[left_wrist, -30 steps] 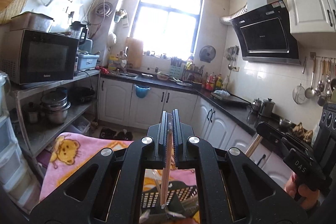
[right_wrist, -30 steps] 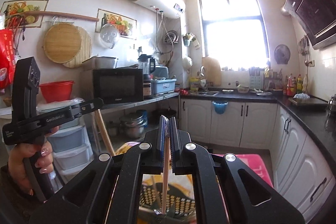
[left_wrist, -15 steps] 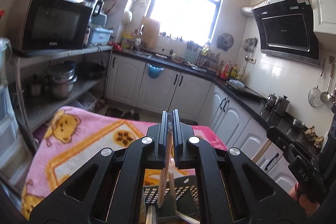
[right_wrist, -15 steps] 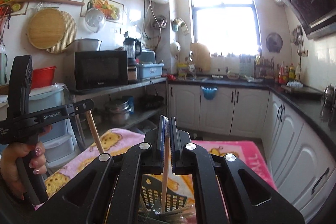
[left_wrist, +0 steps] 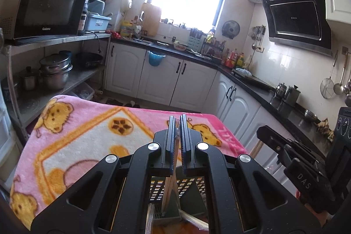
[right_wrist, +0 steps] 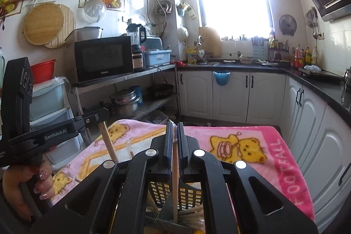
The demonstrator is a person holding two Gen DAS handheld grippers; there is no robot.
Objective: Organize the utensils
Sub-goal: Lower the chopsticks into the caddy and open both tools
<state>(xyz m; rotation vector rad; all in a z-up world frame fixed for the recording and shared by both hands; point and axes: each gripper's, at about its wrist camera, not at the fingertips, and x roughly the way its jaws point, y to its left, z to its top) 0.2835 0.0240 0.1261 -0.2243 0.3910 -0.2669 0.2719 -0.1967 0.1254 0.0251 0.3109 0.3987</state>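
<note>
Each of your grippers is clamped narrow on a single wooden chopstick: the left gripper (left_wrist: 177, 124) holds its chopstick (left_wrist: 169, 188) slanting down into the dark perforated utensil basket (left_wrist: 188, 184), and the right gripper (right_wrist: 174, 127) holds its chopstick (right_wrist: 175, 179) upright over the same basket (right_wrist: 162, 192); more pale sticks lie inside, crowding the divider just beside both tips. The basket sits on the pink bear-print blanket (left_wrist: 87, 135), near its front edge; your left hand (right_wrist: 22, 185) and its gripper stand close on the left, while the white cabinets (right_wrist: 232, 95), steel shelf with pots (left_wrist: 54, 74) and microwave (right_wrist: 103, 58) lie well apart.
</note>
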